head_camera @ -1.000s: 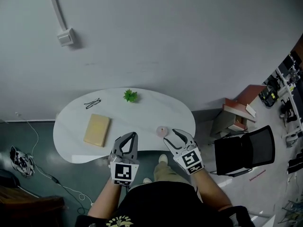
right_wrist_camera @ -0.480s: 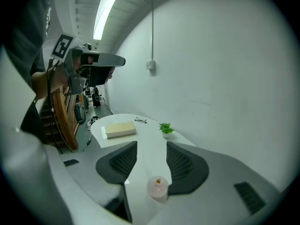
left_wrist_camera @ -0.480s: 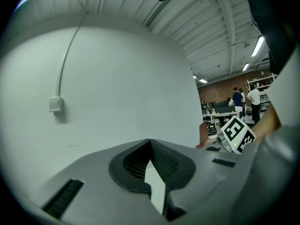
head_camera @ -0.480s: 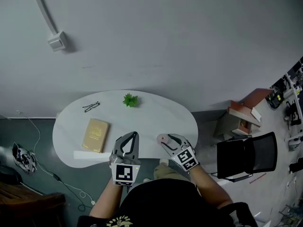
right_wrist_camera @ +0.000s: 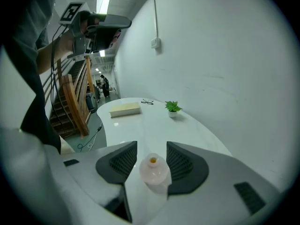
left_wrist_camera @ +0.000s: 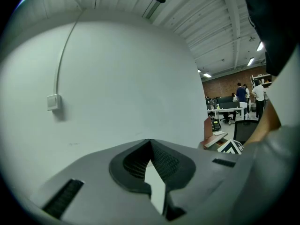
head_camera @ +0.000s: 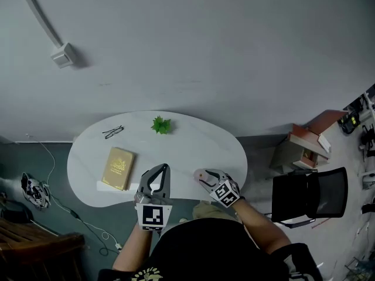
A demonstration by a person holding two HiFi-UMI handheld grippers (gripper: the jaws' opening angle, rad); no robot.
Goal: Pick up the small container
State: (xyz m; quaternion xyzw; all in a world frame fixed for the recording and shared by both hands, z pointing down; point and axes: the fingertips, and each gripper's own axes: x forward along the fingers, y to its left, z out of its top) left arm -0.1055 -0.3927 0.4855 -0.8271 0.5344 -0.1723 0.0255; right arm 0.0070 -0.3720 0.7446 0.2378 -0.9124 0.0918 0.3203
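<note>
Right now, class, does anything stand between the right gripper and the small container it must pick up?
Nothing visible does. The small container sits between the open jaws of the right gripper, on the white table. The book, glasses and plant lie farther along the table, out of the way.

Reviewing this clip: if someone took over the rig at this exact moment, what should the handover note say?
Left claw: shut, empty, by the front edge of the white table.
Right claw: open, jaws either side of the small container, not gripping it.
It stands upright on the table near the front edge.
Done: approach and alignment.
Left to do: close on it, then lift.
</note>
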